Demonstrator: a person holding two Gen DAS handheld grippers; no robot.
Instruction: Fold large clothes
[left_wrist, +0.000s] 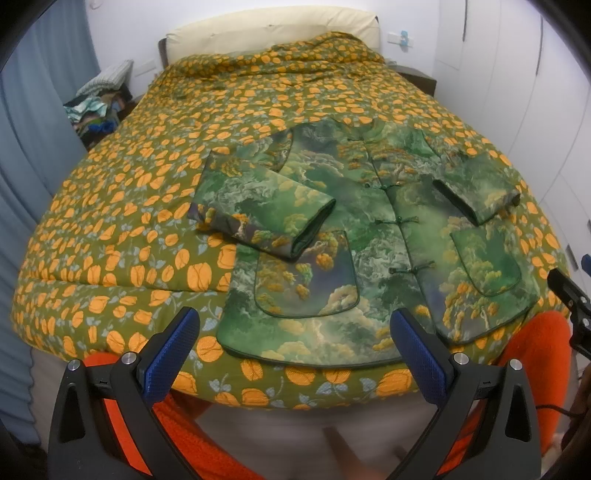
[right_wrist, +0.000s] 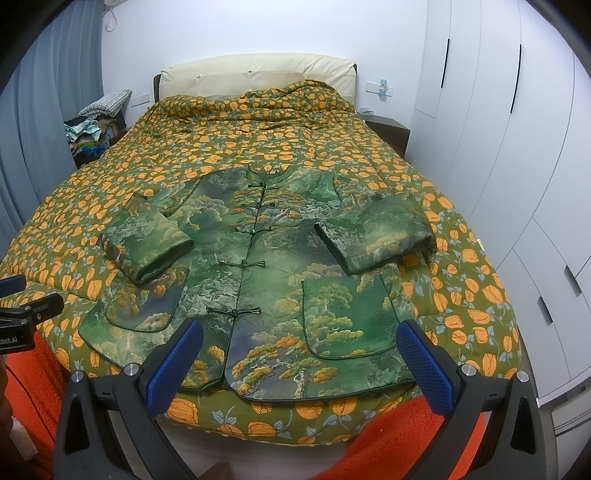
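Jacket: the green landscape-print jacket (left_wrist: 369, 229) lies face up on my bed's orange-leaf quilt (left_wrist: 129, 206), buttoned shut, collar toward the headboard (right_wrist: 255, 74), hem at the quilt's near edge.
Sleeves: both are folded in over the jacket's front; the left sleeve (left_wrist: 258, 210) lies across the chest above the left pocket (left_wrist: 306, 277), the right sleeve (right_wrist: 373, 236) above the right pocket (right_wrist: 351, 317), cuffs pointing toward the button line.
Left gripper: I hold my left gripper (left_wrist: 295, 354) off the near edge of the quilt, in front of the jacket's left hem corner; its blue pads (left_wrist: 170, 354) are spread wide with nothing between them, not touching cloth.
Right gripper: my right gripper (right_wrist: 299, 365) hangs in front of the jacket's right hem, fingers likewise wide apart and empty.
In the way: nothing lies on the jacket besides its own sleeves; my orange sleeves (right_wrist: 399, 435) sit below the quilt's edge, under both grippers.
Around the jacket: the quilt is bunched against the headboard beyond the collar; a dark nightstand (right_wrist: 388, 133) and white wardrobe doors (right_wrist: 498, 147) stand to its right; a heap of clothes (right_wrist: 92, 133) and blue curtains (right_wrist: 44, 129) are well off to its left.
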